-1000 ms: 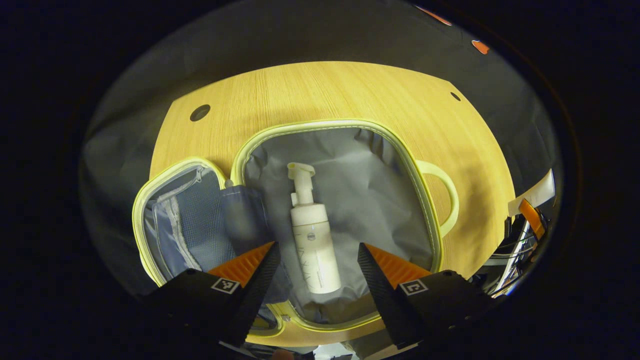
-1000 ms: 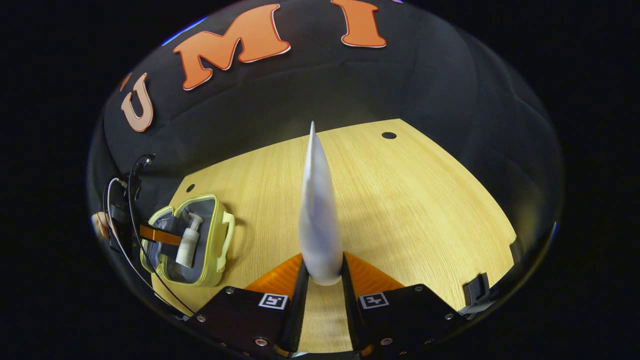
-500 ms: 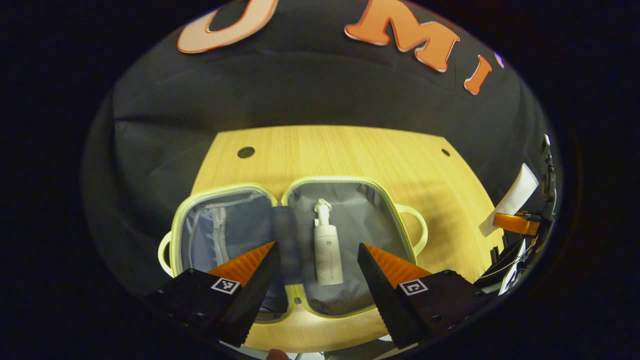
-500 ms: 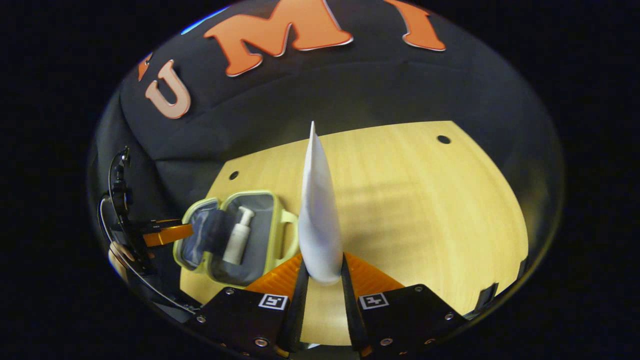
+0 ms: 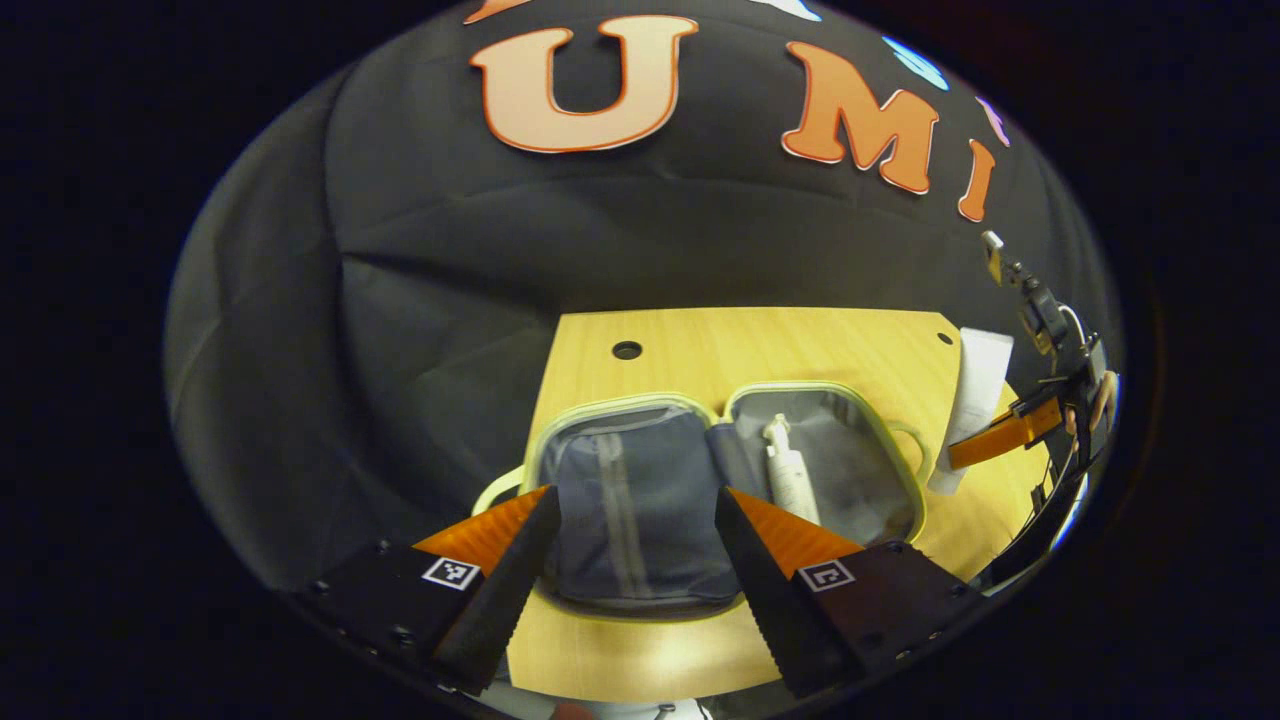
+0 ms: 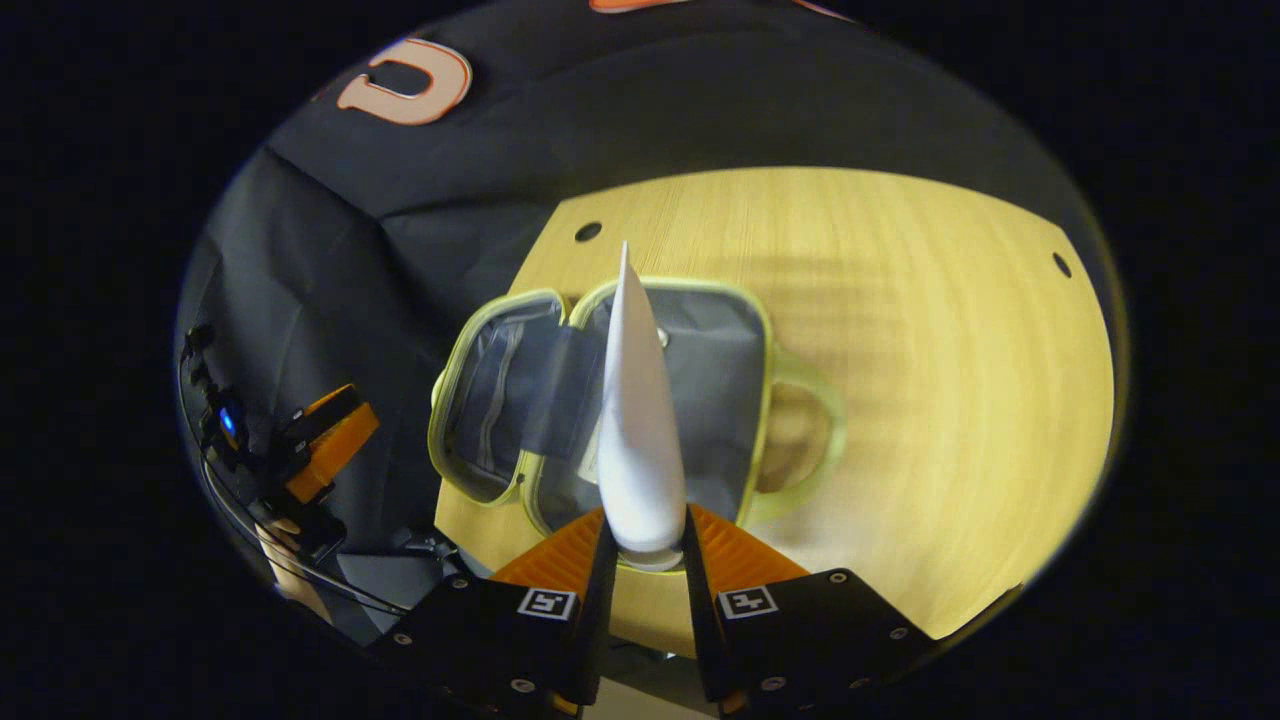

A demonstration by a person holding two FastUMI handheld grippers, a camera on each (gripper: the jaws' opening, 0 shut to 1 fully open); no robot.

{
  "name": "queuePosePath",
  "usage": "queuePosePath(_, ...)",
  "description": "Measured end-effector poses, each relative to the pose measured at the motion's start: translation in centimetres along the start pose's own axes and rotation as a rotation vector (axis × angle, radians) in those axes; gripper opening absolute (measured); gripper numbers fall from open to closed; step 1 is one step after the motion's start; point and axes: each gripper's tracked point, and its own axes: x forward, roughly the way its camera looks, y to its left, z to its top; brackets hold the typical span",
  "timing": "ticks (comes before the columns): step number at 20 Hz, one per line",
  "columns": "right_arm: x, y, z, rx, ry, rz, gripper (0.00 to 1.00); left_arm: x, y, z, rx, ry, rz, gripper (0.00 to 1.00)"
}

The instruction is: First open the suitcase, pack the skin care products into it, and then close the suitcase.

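Note:
The small suitcase (image 5: 640, 402) lies flat and open on the wooden table (image 5: 760, 340), yellow-green rim around grey lining. A white pump bottle (image 5: 790, 482) rests in its right half. My left gripper (image 5: 640, 560) is open and holds nothing, hanging above the table's near edge in front of the zipped lid half. My right gripper (image 6: 645, 540) is shut on a white tube (image 6: 638, 430), which points forward over the open suitcase (image 6: 765, 340). In the left gripper view the tube (image 5: 978, 385) hangs just right of the case. The bottle is hidden behind the tube in the right gripper view.
The case's handle (image 6: 812, 420) sticks out toward bare table (image 6: 950, 350) on the right. My left gripper (image 6: 330, 430), held by a hand, sits off the table's left side with cables. Black cloth walls stand behind the table. Two small holes mark the tabletop.
My left gripper has pulled back and up from over the bottle, leaving it in the case. My right gripper has carried the tube leftward until it hangs over the suitcase.

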Motion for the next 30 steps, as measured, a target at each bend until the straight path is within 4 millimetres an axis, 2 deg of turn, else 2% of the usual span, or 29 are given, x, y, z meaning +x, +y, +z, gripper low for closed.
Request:
queuePosePath(1,1.1,-0.7,0.1,0.011,0.050,-0.010,0.38,-0.4,1.2,-0.3,-0.011,0.003,0.015,0.99)
queuePosePath(2,2.1,-0.9,0.3,0.016,0.093,-0.019,0.33,-0.9,2.4,-1.0,-0.019,0.007,0.029,0.99)
queuePosePath(3,3.0,-1.4,0.8,0.025,0.124,-0.033,0.37,-1.2,3.7,-1.6,-0.026,0.013,0.046,0.99)
queuePosePath(5,4.9,-1.3,0.4,0.055,0.166,-0.048,0.38,-1.5,5.6,-2.7,-0.039,0.025,0.078,0.99)
queuePosePath(6,5.6,-1.4,0.2,0.074,0.182,-0.052,0.43,-1.6,6.3,-3.2,-0.047,0.033,0.089,0.99)
queuePosePath(7,5.8,-1.7,0.6,0.095,0.189,-0.059,0.38,-1.7,6.9,-3.7,-0.054,0.042,0.094,0.99)
queuePosePath(8,6.6,-1.8,0.1,0.111,0.198,-0.069,0.38,-1.8,7.1,-4.2,-0.064,0.055,0.094,0.99)
queuePosePath(9,7.2,-2.1,0.2,0.125,0.206,-0.079,0.43,-1.9,7.4,-4.5,-0.072,0.061,0.093,0.99)
queuePosePath(10,7.7,-2.2,0.1,0.134,0.209,-0.086,0.38,-1.9,7.5,-4.8,-0.075,0.065,0.094,1.00)
queuePosePath(11,8.0,-2.3,0.2,0.146,0.209,-0.094,0.38,-1.9,7.6,-4.8,-0.073,0.068,0.095,1.00)
queuePosePath(12,8.1,-2.3,0.3,0.157,0.211,-0.093,0.45,-1.9,7.7,-4.9,-0.067,0.067,0.096,1.00)
queuePosePath(13,7.9,-2.0,0.5,0.172,0.205,-0.085,0.41,-2.0,7.8,-4.7,-0.060,0.066,0.097,1.00)
queuePosePath(14,7.7,-1.6,1.1,0.188,0.192,-0.068,0.46,-2.0,7.8,-4.7,-0.055,0.065,0.098,0.99)
queuePosePath(15,7.6,-1.2,1.5,0.201,0.173,-0.059,0.38,-1.9,7.7,-4.6,-0.055,0.064,0.098,0.99)
queuePosePath(16,7.2,-1.0,1.9,0.207,0.161,-0.052,0.47,-1.8,7.8,-4.3,-0.058,0.059,0.097,1.00)
queuePosePath(19,5.9,-0.5,2.2,0.210,0.134,-0.030,0.59,-0.9,7.8,-4.4,-0.079,0.050,0.095,0.99)
queuePosePath(20,5.5,-0.4,2.4,0.207,0.122,-0.025,0.55,-0.7,8.0,-4.3,-0.088,0.049,0.097,0.99)
queuePosePath(21,4.8,-0.3,2.4,0.209,0.111,-0.012,0.68,-0.7,8.2,-4.2,-0.097,0.048,0.100,0.99)
queuePosePath(22,4.2,-0.1,2.7,0.214,0.099,0.000,0.74,-0.6,8.5,-4.2,-0.109,0.047,0.105,0.99)
queuePosePath(23,3.9,0.3,2.8,0.219,0.086,0.010,0.69,-0.6,9.2,-4.3,-0.123,0.047,0.113,0.99)
queuePosePath(24,3.2,0.4,3.2,0.222,0.067,0.018,0.87,-0.3,9.8,-4.6,-0.133,0.045,0.120,0.99)
queuePosePath(26,2.2,0.9,3.5,0.223,0.028,0.035,0.96,0.5,11.8,-4.8,-0.142,0.037,0.132,0.99)
queuePosePath(28,1.0,1.7,4.1,0.219,-0.013,0.066,0.96,2.0,13.7,-5.0,-0.151,0.028,0.121,0.99)
queuePosePath(30,0.2,1.6,4.3,0.205,-0.056,0.060,0.96,4.0,15.3,-5.4,-0.187,0.033,0.080,0.99)
